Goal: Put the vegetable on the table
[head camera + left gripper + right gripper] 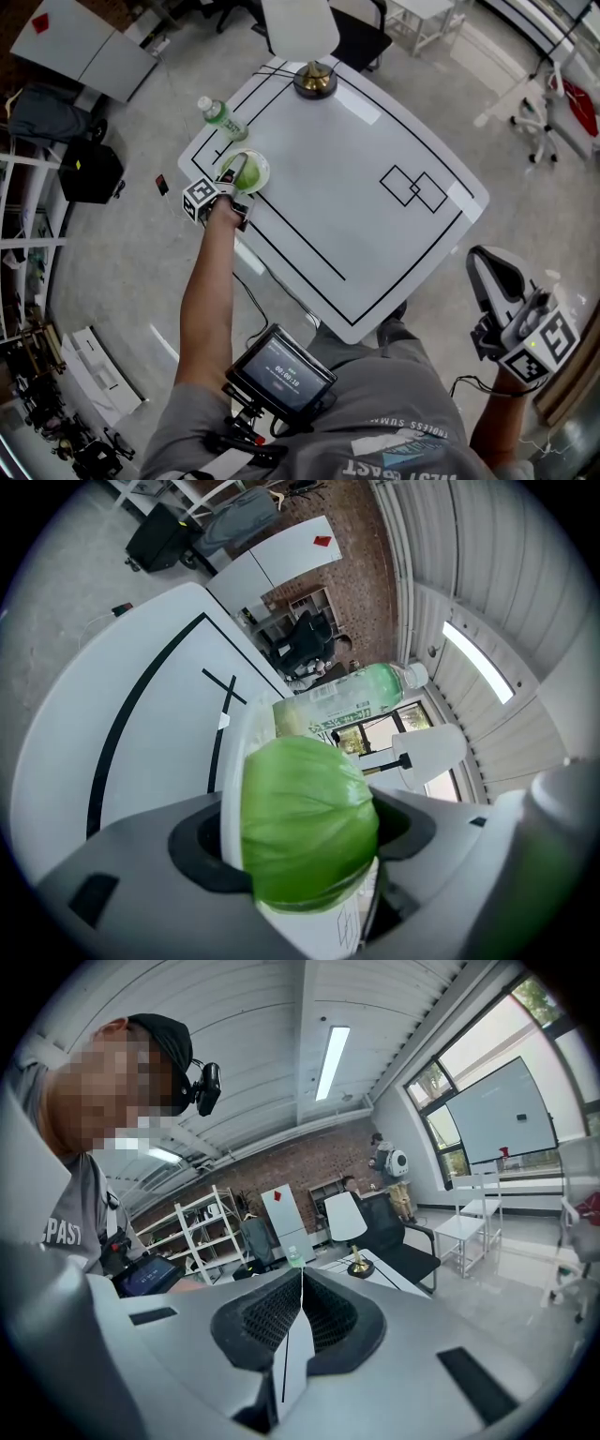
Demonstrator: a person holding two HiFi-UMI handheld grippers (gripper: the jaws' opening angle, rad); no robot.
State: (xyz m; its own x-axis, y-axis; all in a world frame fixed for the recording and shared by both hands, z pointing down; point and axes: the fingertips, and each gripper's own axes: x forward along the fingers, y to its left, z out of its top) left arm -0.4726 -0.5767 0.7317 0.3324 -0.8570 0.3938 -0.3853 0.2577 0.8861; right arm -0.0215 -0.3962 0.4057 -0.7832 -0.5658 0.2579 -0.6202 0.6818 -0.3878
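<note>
Head view, looking steeply down: a white counter (356, 141) marked with black lines is filling the middle of the picture; a person's bare left forearm (211, 291) is reaching out to its left corner, carrying the left claw (234, 180). The claw is sitting over a small white dish (263, 175) that is resting on the counter just inside the outer black line; the vegetable (246, 172), a rounded bundle of pale green leaf, is lying in that dish, not yet on the bare counter. In the left gripper view the claw is pinching the vegetable, the green leaf filling the gap from pad to pad; the dish's thin white rim is running up beside the left pad, and whether that rim is caught in the grip too is unclear. A clear bottle (221, 118) of green drink is lying on its side near the dish, toward the counter's edge; a lamp (314, 80) with a brass base and white shade is standing at the far corner. The right claw (302, 1288) is hanging well off the counter, low beside the person's right side; its two ribbed pads are pressing together with nothing between them. A small dark screen (281, 370) is glowing at the person's waist.
</note>
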